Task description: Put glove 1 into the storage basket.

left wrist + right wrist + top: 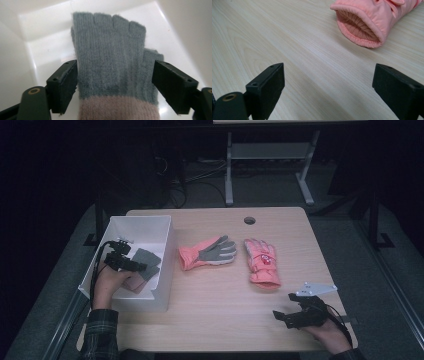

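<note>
Inside white bin (161,265) at nine o'clock: left gripper (113,82), jaws apart, straddling grey fingerless glove (110,57). At five o'clock: right gripper (328,90), jaws apart over wooden table (287,45), near pink glove (372,18).

Bin (162,265) at left edge of surface (215,320). Knit glove (110,60) lies in bin, fingers toward far wall. Left claw (131,264) inside bin, jaws either side of knit glove. Two padded gloves right of bin at mid surface: one (207,252) just beside bin, other (262,261) right of it, slightly apart. Right claw (284,316) at near right of surface, in front of that second glove's cuff, well apart.
</note>
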